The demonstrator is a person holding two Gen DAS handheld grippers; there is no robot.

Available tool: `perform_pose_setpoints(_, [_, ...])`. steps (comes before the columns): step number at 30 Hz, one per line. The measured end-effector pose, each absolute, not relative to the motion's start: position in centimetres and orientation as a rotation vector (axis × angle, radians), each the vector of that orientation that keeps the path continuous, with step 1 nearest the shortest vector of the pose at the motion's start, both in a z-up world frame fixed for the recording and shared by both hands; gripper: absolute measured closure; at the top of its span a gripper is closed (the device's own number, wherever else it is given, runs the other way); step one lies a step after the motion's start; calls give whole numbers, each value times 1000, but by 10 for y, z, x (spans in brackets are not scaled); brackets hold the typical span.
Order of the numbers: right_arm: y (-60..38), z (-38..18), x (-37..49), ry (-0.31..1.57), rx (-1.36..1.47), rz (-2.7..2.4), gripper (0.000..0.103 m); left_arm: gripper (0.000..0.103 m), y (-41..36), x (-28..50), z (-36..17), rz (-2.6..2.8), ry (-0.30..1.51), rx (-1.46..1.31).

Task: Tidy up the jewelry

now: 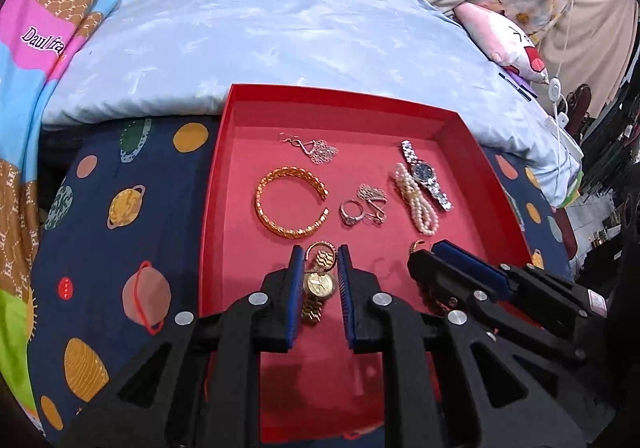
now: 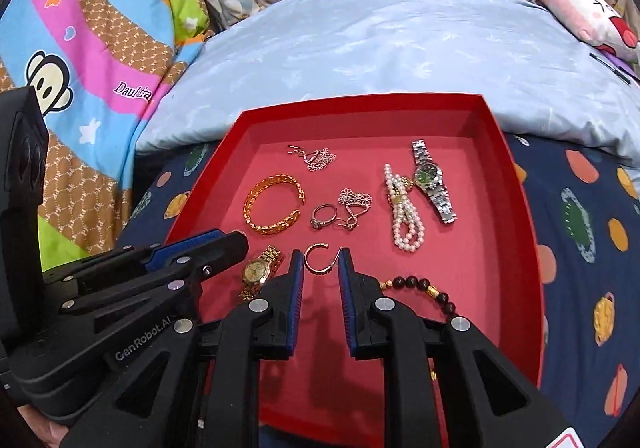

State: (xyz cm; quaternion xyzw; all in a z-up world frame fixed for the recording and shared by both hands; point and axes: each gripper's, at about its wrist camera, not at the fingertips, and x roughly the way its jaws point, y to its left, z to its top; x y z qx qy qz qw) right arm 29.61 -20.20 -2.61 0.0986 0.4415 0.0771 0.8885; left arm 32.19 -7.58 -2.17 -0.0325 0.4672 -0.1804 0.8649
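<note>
A red tray [image 1: 224,168] [image 2: 516,184] lies on the bed and holds jewelry. My left gripper [image 1: 319,254] is open with the gold watch [image 1: 318,284] [image 2: 258,272] lying between its fingers on the tray floor. My right gripper [image 2: 320,256] [image 1: 436,248] is open just behind a thin hoop earring [image 2: 318,260]. A dark bead bracelet [image 2: 424,288] lies by its right finger. Further back lie a gold bangle [image 1: 290,202] [image 2: 274,204], a ring [image 1: 352,212] [image 2: 322,216], silver flower earrings [image 1: 320,148] [image 2: 316,158], a pearl bracelet [image 1: 416,200] [image 2: 404,208] and a silver watch [image 1: 426,174] [image 2: 432,180].
The tray rests on a navy planet-print sheet [image 1: 120,248] [image 2: 580,248]. A pale blue pillow [image 1: 280,32] [image 2: 400,40] lies behind it. A colourful monkey-print blanket [image 2: 80,48] is at the left, and a pink plush [image 1: 508,40] at the back right.
</note>
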Motion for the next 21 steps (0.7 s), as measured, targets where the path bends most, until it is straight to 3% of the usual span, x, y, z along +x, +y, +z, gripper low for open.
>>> perform_pose_setpoints(1, [-203, -27, 296, 915, 194, 151, 85, 82, -76, 323, -22, -373, 978, -67])
perform_pose_setpoints(3, [-206, -24, 295, 904, 193, 137, 85, 64, -73, 325, -22, -354, 979, -66])
perform_pose_setpoints(6, [-216, -3, 283, 870, 213, 122, 84, 63, -61, 318, -2, -337, 937, -79])
perform_pose_setpoints(12, [-234, 51, 227, 785, 253, 73, 65, 51, -30, 279, 48, -288, 845, -71])
perform_pose_setpoints(21, [-220, 45, 160, 808, 260, 14, 59, 50, -27, 213, 41, -264, 880, -10])
